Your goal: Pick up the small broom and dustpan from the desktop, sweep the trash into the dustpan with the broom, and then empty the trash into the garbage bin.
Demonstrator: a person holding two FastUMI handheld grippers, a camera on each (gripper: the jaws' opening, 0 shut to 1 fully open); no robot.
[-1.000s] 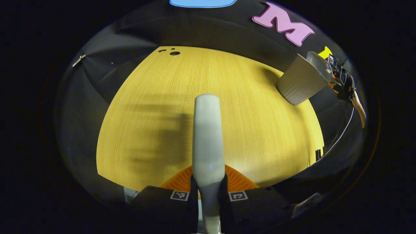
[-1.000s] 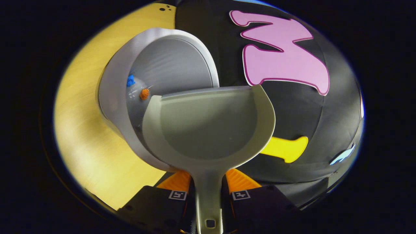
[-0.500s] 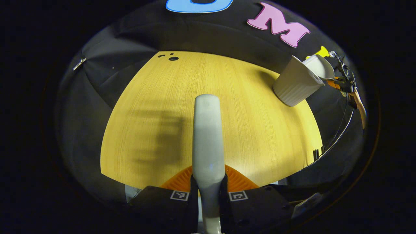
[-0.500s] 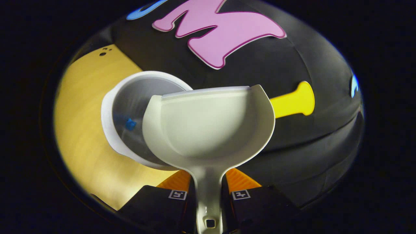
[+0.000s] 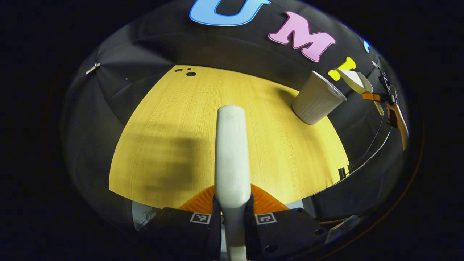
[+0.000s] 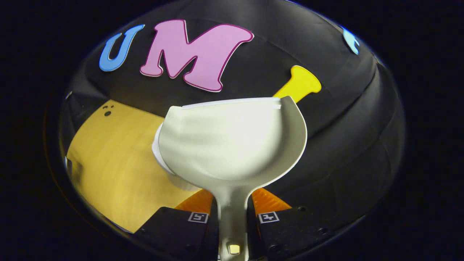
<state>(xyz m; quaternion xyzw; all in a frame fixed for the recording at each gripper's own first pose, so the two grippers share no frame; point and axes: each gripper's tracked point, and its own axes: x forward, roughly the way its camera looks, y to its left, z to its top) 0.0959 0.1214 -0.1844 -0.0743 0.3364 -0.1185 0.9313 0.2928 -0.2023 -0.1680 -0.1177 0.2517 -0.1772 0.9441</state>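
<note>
In the left gripper view my left gripper (image 5: 232,214) is shut on the pale broom handle (image 5: 231,152), which sticks out forward over the wooden tabletop (image 5: 174,137). The white ribbed garbage bin (image 5: 316,98) stands at the table's far right. Beside it, to the right and in the air, is the dustpan (image 5: 357,81) held by the other gripper (image 5: 380,97). In the right gripper view my right gripper (image 6: 232,214) is shut on the dustpan's handle (image 6: 232,214). The pan's bowl (image 6: 232,141) looks bare and covers most of the bin (image 6: 159,159) behind it.
Small dark holes (image 5: 190,73) mark the table's far left corner. Black cloth walls close the booth behind the table. A cable (image 5: 373,145) hangs off the table's right side. The table's near edge (image 5: 152,203) runs just ahead of my left gripper.
The dustpan has lifted and tipped back from the bin's mouth, so the bin's inside with its blue and orange bits is now hidden. The left gripper view has shifted slightly, still holding the broom.
</note>
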